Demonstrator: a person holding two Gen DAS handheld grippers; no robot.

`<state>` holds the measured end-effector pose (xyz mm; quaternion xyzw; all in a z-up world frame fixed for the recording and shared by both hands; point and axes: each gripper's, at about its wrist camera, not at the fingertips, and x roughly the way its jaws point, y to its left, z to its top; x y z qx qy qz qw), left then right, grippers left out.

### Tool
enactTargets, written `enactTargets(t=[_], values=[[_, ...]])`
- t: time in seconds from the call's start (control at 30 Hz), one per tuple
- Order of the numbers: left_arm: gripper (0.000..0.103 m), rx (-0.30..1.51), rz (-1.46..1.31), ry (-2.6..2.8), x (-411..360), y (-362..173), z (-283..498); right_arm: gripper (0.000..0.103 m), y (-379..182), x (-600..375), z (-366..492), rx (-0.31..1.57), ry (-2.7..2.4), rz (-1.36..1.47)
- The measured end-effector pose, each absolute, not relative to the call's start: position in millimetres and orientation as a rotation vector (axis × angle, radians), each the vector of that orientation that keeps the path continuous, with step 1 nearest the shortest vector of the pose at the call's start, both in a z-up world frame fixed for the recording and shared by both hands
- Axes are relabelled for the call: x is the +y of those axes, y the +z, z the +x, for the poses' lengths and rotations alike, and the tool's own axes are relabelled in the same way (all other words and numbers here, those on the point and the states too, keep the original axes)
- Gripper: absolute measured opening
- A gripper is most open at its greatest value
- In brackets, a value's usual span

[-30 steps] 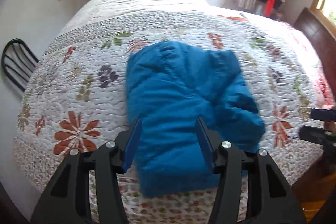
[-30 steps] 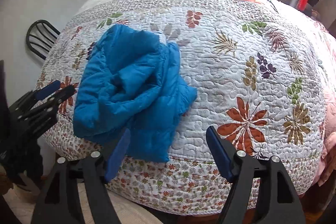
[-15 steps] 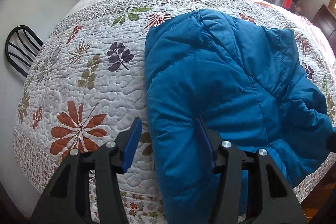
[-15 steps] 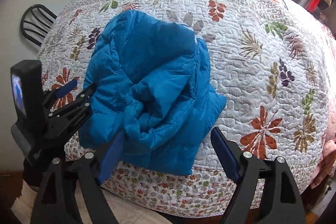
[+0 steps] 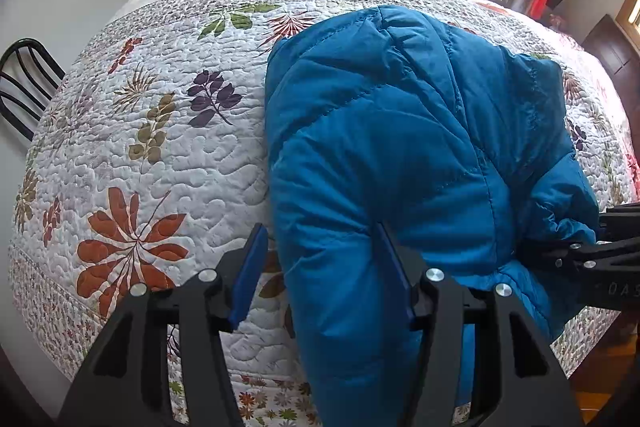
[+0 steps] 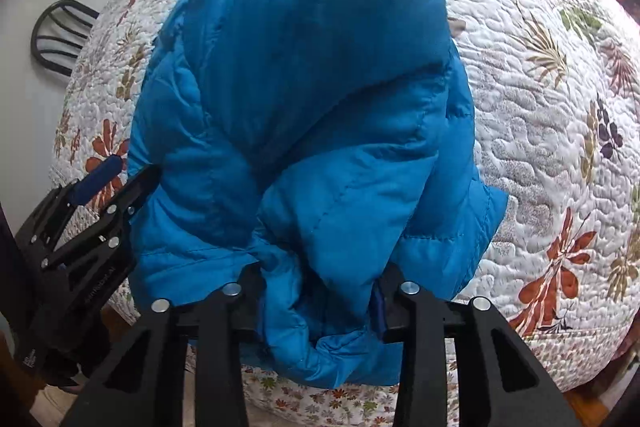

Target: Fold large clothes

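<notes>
Left wrist view shows the bed (image 5: 168, 163) under its flowered quilt, with a puffy blue jacket (image 5: 400, 155) lying rumpled at the near edge, part of it hanging over the side. No neat fold shows; by my judgement nearly all the folding is left. The left hand-held gripper (image 5: 320, 271) stands wide, one finger on the quilt and one against the jacket's edge, gripping nothing. The right hand-held gripper (image 6: 320, 303) has a bunch of jacket between its fingers; I cannot tell if it pinches.
</notes>
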<state>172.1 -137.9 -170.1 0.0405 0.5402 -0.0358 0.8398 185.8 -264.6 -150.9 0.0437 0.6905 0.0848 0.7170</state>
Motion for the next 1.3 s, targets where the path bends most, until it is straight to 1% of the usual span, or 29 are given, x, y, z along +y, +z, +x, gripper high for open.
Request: enactTargets(t=[0.1,0.13,0.2,0.27,0.37,0.43,0.5,0.63,0.8,0.9,1.03,1.2,1.27,1.3], values=[[0.055,1.148,0.061,-0.094,-133,-169,175,0.024,-139,-264,186,1.493,0.207,0.090],[0.055,1.154,0.044,-0.104,-130,-166,175,0.023,-132,-264,184,1.474,0.219,0.091],[0.053,1.161,-0.041,-0.137,-118,-155,175,0.019,-105,-264,176,1.407,0.274,0.124],[0.053,1.130,-0.100,-0.151,-107,-138,171,0.018,-71,-266,164,1.330,0.331,0.160],[0.053,1.041,-0.118,-0.163,-107,-106,161,0.018,-27,-266,143,1.207,0.348,0.145],[0.053,1.003,-0.107,-0.189,-118,-93,157,0.018,-12,-272,128,1.153,0.325,0.155],[0.053,0.994,-0.073,-0.221,-136,-90,155,0.018,-10,-281,115,1.121,0.275,0.172],[0.053,1.046,-0.015,-0.276,-171,-111,154,0.018,-32,-310,94,1.135,0.161,0.254],[0.055,1.158,0.036,-0.324,-197,-154,157,0.019,-97,-354,80,1.273,0.060,0.370],[0.056,1.146,0.121,-0.309,-209,-168,151,0.021,-135,-365,79,1.335,0.056,0.419],[0.056,1.149,0.150,-0.301,-212,-181,151,0.023,-165,-365,82,1.355,0.065,0.410],[0.056,1.116,0.193,-0.283,-217,-190,146,0.026,-179,-368,87,1.372,0.088,0.422],[0.056,1.126,0.172,-0.286,-215,-188,149,0.029,-173,-372,86,1.369,0.097,0.410],[0.056,1.132,0.157,-0.291,-212,-186,151,0.034,-168,-374,85,1.373,0.102,0.413]])
